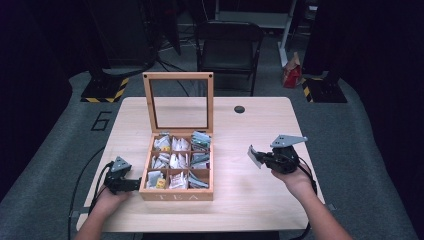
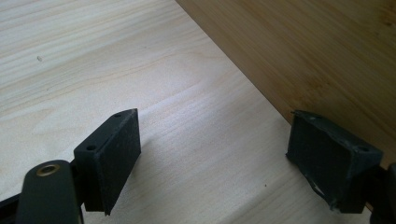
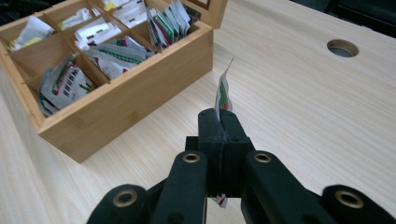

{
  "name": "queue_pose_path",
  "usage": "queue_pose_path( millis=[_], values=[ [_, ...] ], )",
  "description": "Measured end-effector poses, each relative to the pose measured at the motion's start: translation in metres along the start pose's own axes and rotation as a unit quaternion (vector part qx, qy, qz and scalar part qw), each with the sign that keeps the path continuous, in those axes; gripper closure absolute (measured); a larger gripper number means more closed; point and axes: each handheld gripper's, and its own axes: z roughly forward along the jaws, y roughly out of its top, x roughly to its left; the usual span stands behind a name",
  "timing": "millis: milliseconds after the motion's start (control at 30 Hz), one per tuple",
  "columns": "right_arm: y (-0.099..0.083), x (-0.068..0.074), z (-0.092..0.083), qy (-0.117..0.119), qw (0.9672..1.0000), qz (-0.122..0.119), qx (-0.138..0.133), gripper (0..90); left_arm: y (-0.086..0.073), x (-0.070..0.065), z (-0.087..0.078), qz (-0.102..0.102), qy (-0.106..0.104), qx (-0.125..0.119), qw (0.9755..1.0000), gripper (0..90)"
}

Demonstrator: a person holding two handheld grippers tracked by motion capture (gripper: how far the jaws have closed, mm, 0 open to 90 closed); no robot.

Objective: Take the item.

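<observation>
Pinching a tea sachet (image 3: 223,95) edge-on, the right hand-held gripper (image 3: 219,122); left hand-held gripper (image 2: 212,156) spread beside the tea box (image 2: 317,56).

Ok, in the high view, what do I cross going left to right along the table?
Left gripper → tea box → tea packet → right gripper
</observation>
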Motion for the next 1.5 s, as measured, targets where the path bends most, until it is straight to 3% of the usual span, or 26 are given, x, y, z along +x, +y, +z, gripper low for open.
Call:
queue_pose_path(
  millis=[800,1267,1500],
  values=[
    [-0.043,-0.012,0.016,-0.044,0.9986,0.011,0.026,89.5,0.0,0.0,0.0,0.0,0.0,0.0,1.0,16.9],
    [-0.057,-0.011,0.026,-0.059,0.9973,0.004,0.043,89.5,0.0,0.0,0.0,0.0,0.0,0.0,1.0,16.9],
    [-0.06,-0.007,0.031,-0.052,0.9974,-0.001,0.051,89.5,0.0,0.0,0.0,0.0,0.0,0.0,1.0,16.9]
  ],
)
